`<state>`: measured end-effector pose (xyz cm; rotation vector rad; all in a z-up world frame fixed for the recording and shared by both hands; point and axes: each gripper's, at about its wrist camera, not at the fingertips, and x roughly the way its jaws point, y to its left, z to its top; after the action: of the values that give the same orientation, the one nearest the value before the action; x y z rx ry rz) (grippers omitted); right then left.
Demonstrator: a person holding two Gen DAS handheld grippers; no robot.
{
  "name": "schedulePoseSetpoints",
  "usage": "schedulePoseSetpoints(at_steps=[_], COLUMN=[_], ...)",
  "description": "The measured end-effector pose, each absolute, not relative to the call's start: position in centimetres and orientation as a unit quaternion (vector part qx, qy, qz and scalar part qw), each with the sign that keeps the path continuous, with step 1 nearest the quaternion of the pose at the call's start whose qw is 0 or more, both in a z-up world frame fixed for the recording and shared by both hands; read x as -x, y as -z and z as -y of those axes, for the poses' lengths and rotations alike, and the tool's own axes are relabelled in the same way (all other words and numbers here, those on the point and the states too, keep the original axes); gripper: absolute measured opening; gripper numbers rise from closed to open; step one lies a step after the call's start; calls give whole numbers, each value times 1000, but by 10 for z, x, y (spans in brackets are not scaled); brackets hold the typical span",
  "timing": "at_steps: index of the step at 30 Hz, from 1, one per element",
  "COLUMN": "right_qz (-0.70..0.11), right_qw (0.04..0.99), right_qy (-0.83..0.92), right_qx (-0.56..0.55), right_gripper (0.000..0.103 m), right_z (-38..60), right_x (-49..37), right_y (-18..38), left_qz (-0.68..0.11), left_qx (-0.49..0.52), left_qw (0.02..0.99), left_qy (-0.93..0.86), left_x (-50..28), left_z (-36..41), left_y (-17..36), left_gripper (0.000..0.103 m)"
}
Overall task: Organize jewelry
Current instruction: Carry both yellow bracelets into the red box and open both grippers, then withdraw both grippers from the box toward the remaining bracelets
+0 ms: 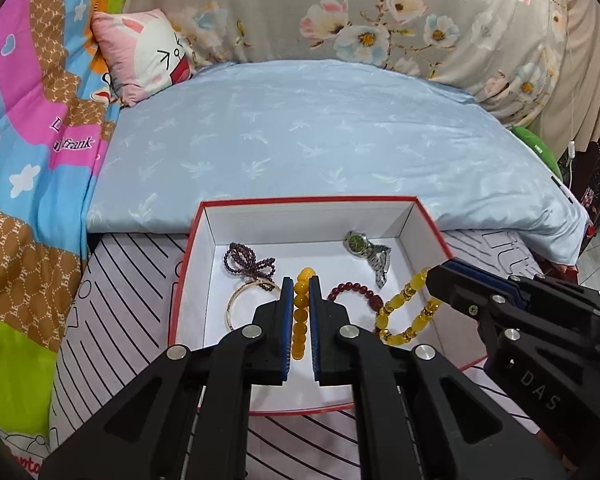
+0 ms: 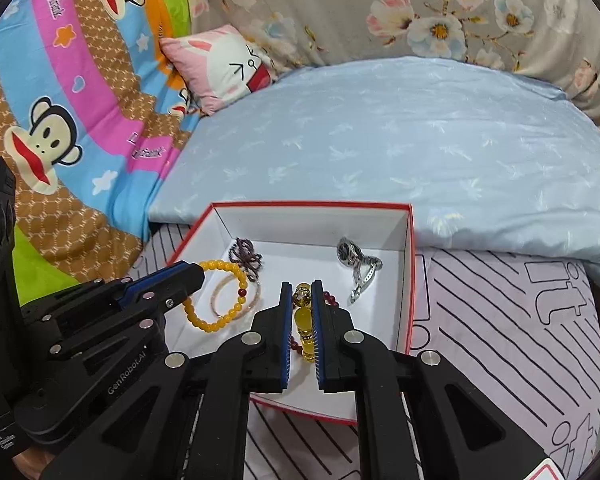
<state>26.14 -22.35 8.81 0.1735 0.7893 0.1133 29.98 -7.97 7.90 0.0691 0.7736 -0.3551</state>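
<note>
In the lower middle of each frame, the left hand-held gripper point(image 1: 301, 280) clamps the orange bracelet point(image 1: 299, 312); the right hand-held gripper point(image 2: 301, 285) clamps the yellow bracelet point(image 2: 305, 322), both above the red box point(image 1: 188, 240).

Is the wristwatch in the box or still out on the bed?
In. The wristwatch lies on the white floor of the red-edged box, near its far right corner, apart from both grippers.

A bed point(image 1: 300, 140) has a light blue sheet. A gray flowery blanket point(image 1: 340, 12) lies behind it, a bright monkey quilt point(image 2: 60, 120) lies beside, with a pink bunny pillow point(image 1: 148, 56).
</note>
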Motion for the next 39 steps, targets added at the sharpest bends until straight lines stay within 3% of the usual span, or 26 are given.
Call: schedulePoseSetpoints(at_steps=[7, 13, 26, 37, 39], right_qz=[-388, -372, -361, -388, -394], right_qw=[918, 925, 927, 915, 912], right_qy=[-35, -31, -45, -46, -44], right_qx=[-71, -76, -89, -104, -105], right_gripper=[13, 27, 37, 38, 38], right_z=[225, 229, 218, 210, 209], right_x=[-269, -253, -194, -124, -112], right_y=[-74, -84, -100, -84, -79], left_qz=[-382, -375, -359, -385, -388], left_qx=[-51, -57, -50, -46, -44], left_qw=[908, 916, 922, 913, 912], left_qy=[162, 135, 135, 125, 123], left_x=[-306, -299, -253, -198, -188], left_z=[89, 87, 76, 56, 51], left_y=[-61, -61, -89, -76, -72], left_gripper=[8, 38, 39, 41, 48])
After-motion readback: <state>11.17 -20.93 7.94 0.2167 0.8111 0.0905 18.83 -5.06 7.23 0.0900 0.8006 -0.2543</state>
